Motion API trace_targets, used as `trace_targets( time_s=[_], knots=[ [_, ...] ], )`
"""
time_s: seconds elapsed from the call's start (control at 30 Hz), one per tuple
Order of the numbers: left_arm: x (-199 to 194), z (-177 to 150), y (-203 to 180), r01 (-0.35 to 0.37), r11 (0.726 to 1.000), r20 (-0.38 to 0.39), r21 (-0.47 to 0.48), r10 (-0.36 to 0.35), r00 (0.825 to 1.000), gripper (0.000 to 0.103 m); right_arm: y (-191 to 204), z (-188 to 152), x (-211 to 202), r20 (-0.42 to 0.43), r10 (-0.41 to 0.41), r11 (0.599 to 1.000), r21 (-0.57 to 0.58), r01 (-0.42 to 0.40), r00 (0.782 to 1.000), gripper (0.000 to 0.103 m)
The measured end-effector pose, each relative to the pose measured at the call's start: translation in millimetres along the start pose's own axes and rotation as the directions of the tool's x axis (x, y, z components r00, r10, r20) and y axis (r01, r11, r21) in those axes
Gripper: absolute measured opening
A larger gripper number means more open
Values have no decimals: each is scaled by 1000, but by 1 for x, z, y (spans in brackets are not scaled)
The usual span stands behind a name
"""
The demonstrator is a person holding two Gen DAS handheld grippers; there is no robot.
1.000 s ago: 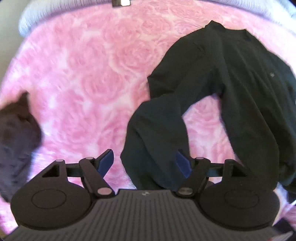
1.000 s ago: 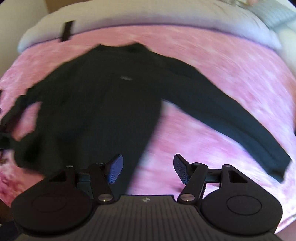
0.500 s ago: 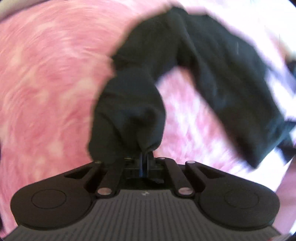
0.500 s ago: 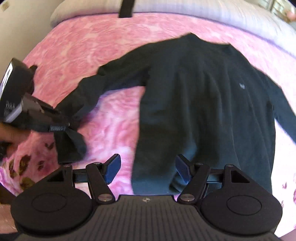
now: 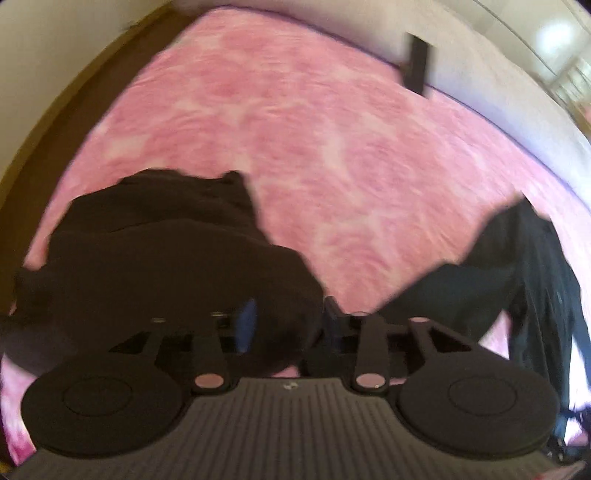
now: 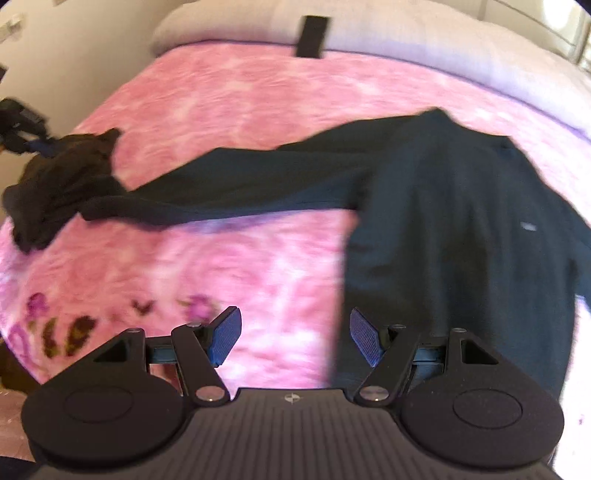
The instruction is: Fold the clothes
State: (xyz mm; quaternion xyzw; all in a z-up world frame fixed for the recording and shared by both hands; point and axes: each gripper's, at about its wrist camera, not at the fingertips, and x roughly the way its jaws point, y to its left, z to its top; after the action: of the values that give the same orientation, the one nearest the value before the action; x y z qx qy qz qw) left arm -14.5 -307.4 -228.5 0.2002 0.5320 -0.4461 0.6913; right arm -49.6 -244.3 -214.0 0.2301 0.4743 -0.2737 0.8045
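Right wrist: shirt (image 6: 461, 229) flat on bed (image 6: 258, 96), sleeve (image 6: 229, 192) stretched onto pile (image 6: 55, 181). Right tongs (image 6: 295, 334) wide, empty; left tongs (image 5: 288, 321) part-open, grip unclear. Risk: sleeve snagging pile.

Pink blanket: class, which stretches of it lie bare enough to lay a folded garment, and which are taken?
Bare: the pink blanket between the pillows and the black sweater's outstretched sleeve; also the patch below that sleeve, ahead of the right gripper. Crowded: the right side under the sweater, and the left edge around the dark bundle.
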Motion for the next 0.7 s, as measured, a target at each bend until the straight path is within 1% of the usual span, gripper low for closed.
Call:
trace_targets(
  time_s=[0.03, 0.07, 0.1, 0.17, 0.2, 0.23, 0.27, 0.3, 0.33, 0.43, 0.47, 0.5, 0.57, 0.6, 0.63, 0.67, 0.7],
  knots=[
    [4, -1, -6, 10, 999, -1, 37, -10, 1000, 48, 10, 1, 6, -3, 19, 1000, -10, -19, 1000, 68],
    [13, 0, -17, 7, 993, -6, 115, -7, 1000, 59, 21, 1, 12, -4, 34, 999, -22, -34, 999, 68],
    [22, -1, -24, 4, 983, -9, 183, -3, 1000, 67, 33, 3, 17, -3, 48, 998, -30, -48, 999, 68],
    [49, 6, -34, 14, 957, -37, 291, -3, 999, 69, 55, 7, 25, 1, 75, 996, -40, -75, 997, 68],
    [62, 10, -40, 20, 937, -50, 348, -2, 999, 71, 67, 10, 30, 6, 85, 995, -58, -85, 996, 68],
    [68, 12, -48, 25, 905, -58, 424, -1, 998, 71, 80, 13, 35, 13, 93, 992, -86, -92, 996, 68],
    [74, 14, -57, 31, 868, -65, 496, 1, 998, 67, 93, 16, 41, 22, 95, 988, -122, -92, 995, 68],
    [79, 15, -64, 37, 826, -69, 562, 3, 998, 58, 106, 20, 49, 33, 86, 982, -172, -79, 996, 68],
    [75, 15, -70, 37, 791, -61, 610, 0, 998, 55, 120, 24, 58, 46, 74, 971, -229, -62, 996, 68],
    [63, 13, -84, 37, 675, -36, 737, -16, 999, 55, 161, 38, 87, 90, 46, 919, -394, -7, 995, 68],
    [58, 12, -83, 45, 660, -26, 750, -39, 999, 55, 173, 43, 98, 106, 45, 894, -448, 8, 993, 68],
    [54, 12, -80, 51, 659, -19, 751, -55, 998, 55, 185, 47, 109, 122, 44, 864, -503, 24, 992, 68],
    [48, 15, -69, 59, 671, -13, 739, -73, 997, 55, 208, 55, 131, 146, 45, 800, -597, 52, 988, 67],
    [46, 15, -65, 57, 674, -11, 736, -72, 997, 56, 216, 58, 140, 144, 46, 778, -626, 55, 988, 58],
    [45, 15, -61, 51, 673, -8, 738, -67, 998, 56, 222, 62, 150, 125, 47, 766, -641, 45, 991, 45],
    [44, 15, -58, 44, 672, -4, 739, -61, 998, 56, 228, 66, 158, 86, 46, 769, -639, 20, 995, 11],
    [44, 14, -56, 36, 672, 1, 740, -54, 999, 56, 235, 67, 162, 57, 55, 773, -635, -6, 997, 11]
  ],
)
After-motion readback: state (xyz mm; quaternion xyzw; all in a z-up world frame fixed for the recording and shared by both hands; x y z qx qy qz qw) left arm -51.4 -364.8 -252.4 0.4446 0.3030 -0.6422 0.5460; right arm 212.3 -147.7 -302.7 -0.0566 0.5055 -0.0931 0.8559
